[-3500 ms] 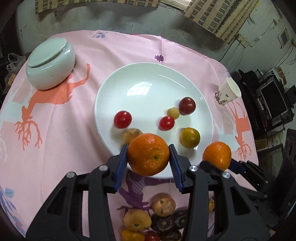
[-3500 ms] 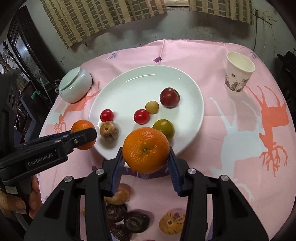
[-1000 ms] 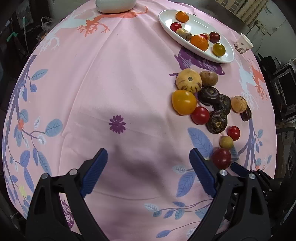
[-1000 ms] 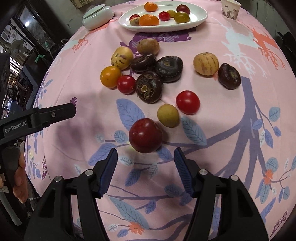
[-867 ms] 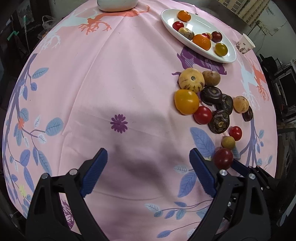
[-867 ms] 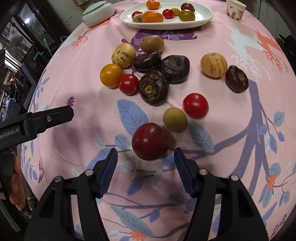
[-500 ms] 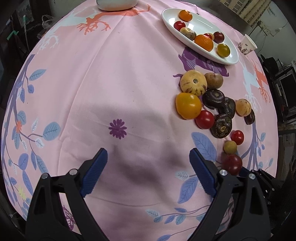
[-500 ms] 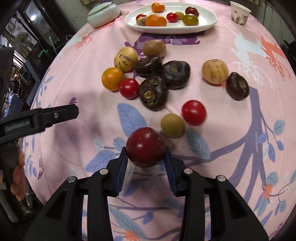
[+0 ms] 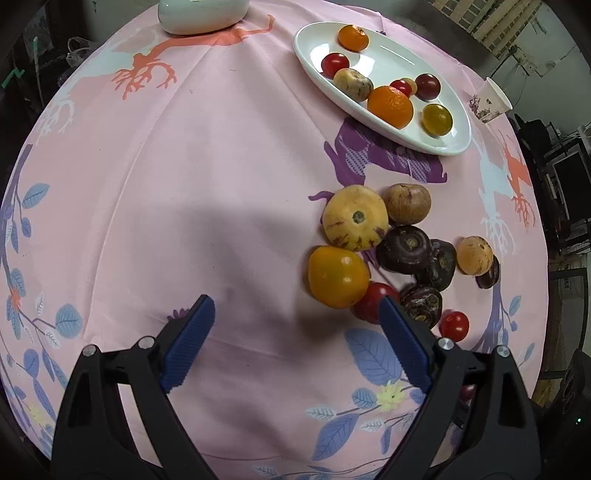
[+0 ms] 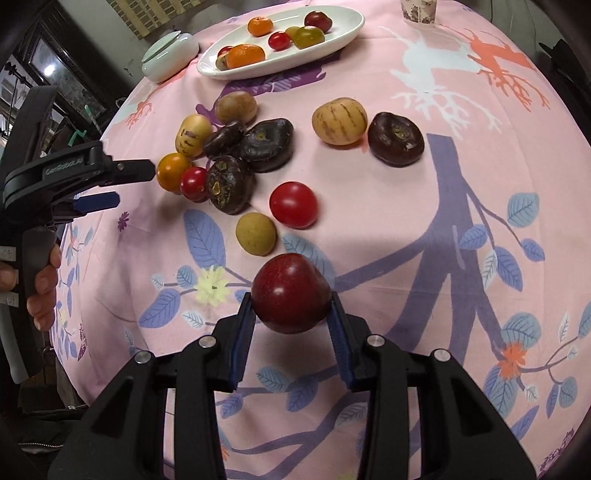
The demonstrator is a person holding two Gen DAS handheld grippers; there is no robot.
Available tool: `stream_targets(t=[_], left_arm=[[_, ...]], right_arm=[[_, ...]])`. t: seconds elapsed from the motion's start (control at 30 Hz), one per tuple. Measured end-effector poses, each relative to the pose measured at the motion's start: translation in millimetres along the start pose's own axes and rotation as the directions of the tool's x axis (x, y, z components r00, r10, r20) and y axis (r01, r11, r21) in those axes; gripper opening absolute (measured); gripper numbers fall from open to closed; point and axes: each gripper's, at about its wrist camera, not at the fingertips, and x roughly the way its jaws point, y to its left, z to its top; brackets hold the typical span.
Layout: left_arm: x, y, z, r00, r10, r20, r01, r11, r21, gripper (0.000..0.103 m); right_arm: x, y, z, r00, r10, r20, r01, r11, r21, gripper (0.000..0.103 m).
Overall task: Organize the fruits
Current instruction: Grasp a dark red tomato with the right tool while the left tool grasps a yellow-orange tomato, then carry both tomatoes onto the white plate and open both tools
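My right gripper [image 10: 291, 301] is shut on a dark red plum-like fruit [image 10: 291, 291], low over the pink cloth. Just beyond it lie a small tan fruit [image 10: 255, 229] and a red tomato [image 10: 293, 204]. My left gripper [image 9: 295, 306] stands wide open with only cloth between its fingers. An orange-yellow tomato [image 9: 338, 277] sits just past its right fingertip, at the near end of a pile of dark purple fruits [image 9: 404, 249] and striped yellow ones [image 9: 354, 218]. The white plate [image 9: 384, 59] at the far side holds two oranges and several small fruits.
A pale lidded jar [image 9: 201, 14] stands at the far left of the round table, a paper cup [image 9: 489, 99] at the far right. The right wrist view shows a person's hand [image 10: 40, 291] on the left gripper's handle. The cloth drops away at the near edge.
The right gripper's jaws closed onto the dark red fruit, which lay loose between them before. The left gripper, still open, has moved right toward the fruit pile.
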Motion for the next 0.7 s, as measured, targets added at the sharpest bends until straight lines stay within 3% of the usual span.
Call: stream_targets(t=[0.23,0.33,0.4,0.47,0.5,0.53,0.63,0.7], left_arm=[[22,5,13,0.998,-0.037,-0.05,0.033,0.997,-0.074,0.09],[31,0,12,0.998,-0.004,-0.065,0.002,0.999,-0.044,0.089],[30,-3,10,0.999,0.008,-0.033,-0.009,1.0,-0.029,0.089],[30,-4,9,1.0,-0.007,-0.017,0.007,1.0,-0.03,0.081],[29,-4,10,1.0,-0.019,-0.013,0.019,0.999,-0.032,0.069],[28,-4,10,0.999,-0.035,-0.007,0.035,0.999,-0.03,0.043],[24,-8,4,0.997,-0.071,-0.018,0.071,0.997,0.004,0.042],[23,-8,-1,0.998,-0.056,-0.019,0.056,0.998,0.025,0.042]], right_arm=[[8,8,4,1.0,0.013,-0.02,-0.014,1.0,-0.021,0.039],[10,10,6,1.0,0.016,-0.022,-0.017,1.0,-0.024,0.039],[10,11,7,1.0,0.019,-0.022,-0.02,0.999,-0.025,0.039],[11,11,7,0.999,0.026,-0.026,-0.026,0.999,-0.024,0.039],[11,12,6,0.999,0.025,-0.027,-0.025,0.999,-0.025,0.039],[12,12,6,0.999,0.023,-0.03,-0.024,0.999,-0.027,0.039],[12,14,4,0.999,0.023,-0.035,-0.024,0.999,-0.03,0.039],[10,15,5,0.999,0.022,-0.031,-0.023,0.999,-0.033,0.039]])
